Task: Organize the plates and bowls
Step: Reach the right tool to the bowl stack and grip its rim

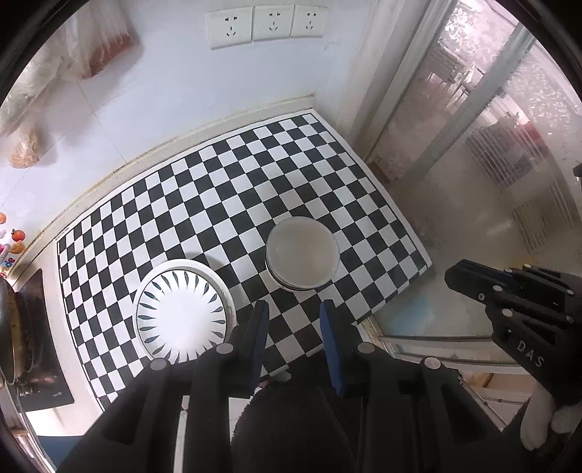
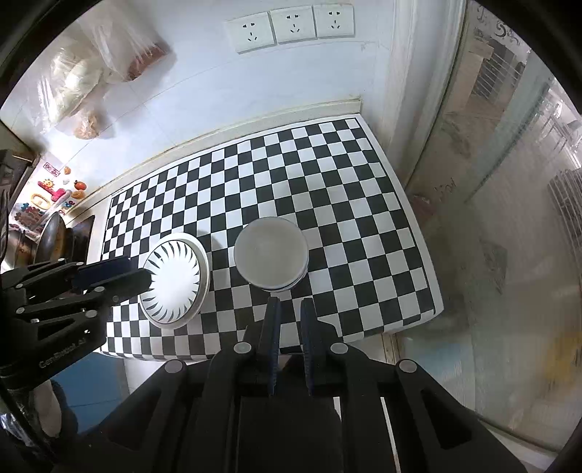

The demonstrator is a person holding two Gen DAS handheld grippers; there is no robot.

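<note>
A stack of white plates with dark leaf marks [image 1: 182, 313] sits on the checkered mat [image 1: 236, 189] at the near left; it also shows in the right wrist view [image 2: 174, 282]. A stack of plain pale bowls [image 1: 302, 253] stands to its right, also in the right wrist view [image 2: 271, 253]. My left gripper [image 1: 294, 309] is open and empty, just in front of the bowls. My right gripper [image 2: 290, 303] has its jaws narrowly apart and empty, near the bowls' front edge. Each gripper appears in the other's view: the right [image 1: 509, 291] and the left [image 2: 109, 276].
A tiled wall with three sockets [image 1: 267, 23] rises behind the mat. Plastic bags [image 2: 94, 65] hang on the wall at left. A stove with a pan [image 1: 22, 320] is at far left. A frosted glass door [image 1: 491, 163] stands at right, past the mat's edge.
</note>
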